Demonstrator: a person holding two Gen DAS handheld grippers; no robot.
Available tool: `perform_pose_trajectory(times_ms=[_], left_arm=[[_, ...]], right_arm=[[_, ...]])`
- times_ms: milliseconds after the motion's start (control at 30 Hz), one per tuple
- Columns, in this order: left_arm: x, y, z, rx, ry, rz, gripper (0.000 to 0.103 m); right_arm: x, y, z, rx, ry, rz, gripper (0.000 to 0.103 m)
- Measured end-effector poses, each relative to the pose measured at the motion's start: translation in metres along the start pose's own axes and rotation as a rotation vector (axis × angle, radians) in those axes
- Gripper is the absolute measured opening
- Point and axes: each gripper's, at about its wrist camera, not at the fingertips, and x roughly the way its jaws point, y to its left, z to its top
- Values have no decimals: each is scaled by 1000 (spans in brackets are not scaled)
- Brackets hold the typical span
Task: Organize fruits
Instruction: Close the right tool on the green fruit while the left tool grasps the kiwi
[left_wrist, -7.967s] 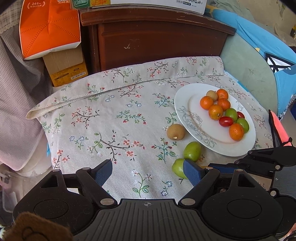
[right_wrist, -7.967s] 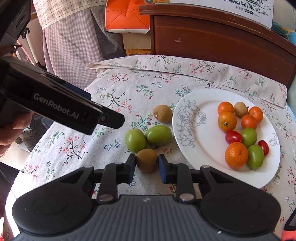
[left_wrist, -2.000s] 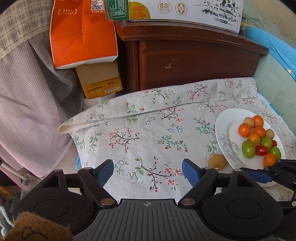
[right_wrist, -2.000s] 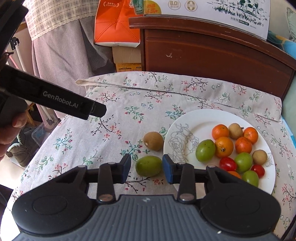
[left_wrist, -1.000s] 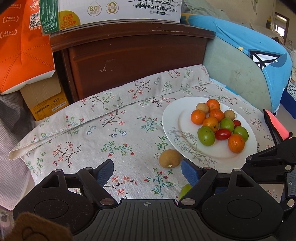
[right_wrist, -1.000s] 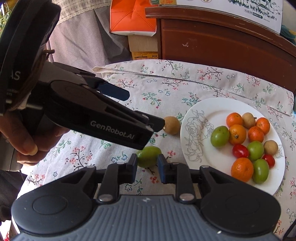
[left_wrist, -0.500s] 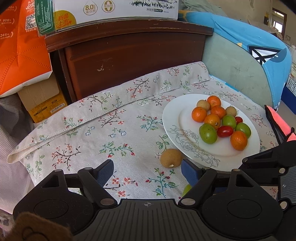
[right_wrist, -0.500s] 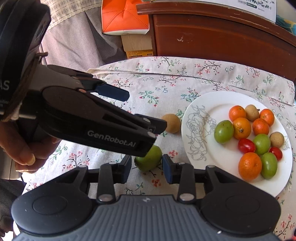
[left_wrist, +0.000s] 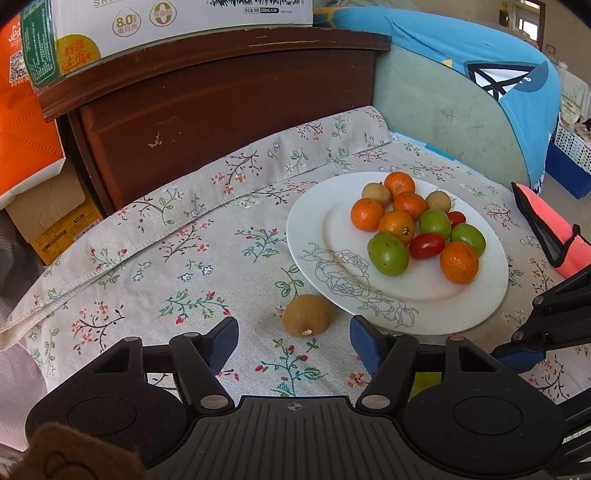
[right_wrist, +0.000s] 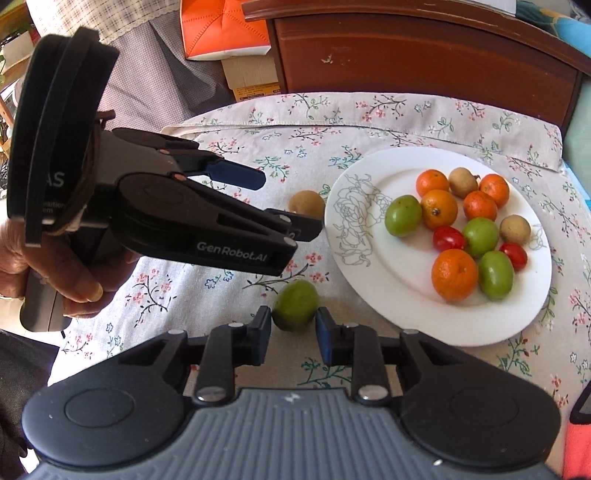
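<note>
White plate (right_wrist: 413, 295) on flowered cloth (left_wrist: 177, 258), heaped with fruit. Two strays beside its rim: green fruit (right_wrist: 295, 304), clamped between the just-narrowed jaws of the right gripper (right_wrist: 293, 332), probably bound for the plate; brown fruit (left_wrist: 308, 320), framed by the left gripper (left_wrist: 293, 334), jaws apart, just been closing, not yet touching it.
</note>
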Motion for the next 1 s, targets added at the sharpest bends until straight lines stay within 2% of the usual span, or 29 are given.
perform_pose_trajectory(times_ms=[133, 267, 400, 500, 1000], left_arm=[[7, -6, -2, 82, -2, -17, 62], [10, -4, -1, 100, -10, -50, 62], [11, 2, -1, 94, -14, -112, 49], [10, 0, -2, 118, -22, -124, 44], [11, 4, -1, 172, -26, -167, 44]], right_arm=[[-8, -5, -4, 10, -8, -10, 26], [-10, -6, -6, 12, -8, -9, 26], [-8, -5, -7, 14, 0, -6, 26], [-6, -5, -7, 14, 3, -8, 26], [0, -3, -2, 59, 1, 43, 32]])
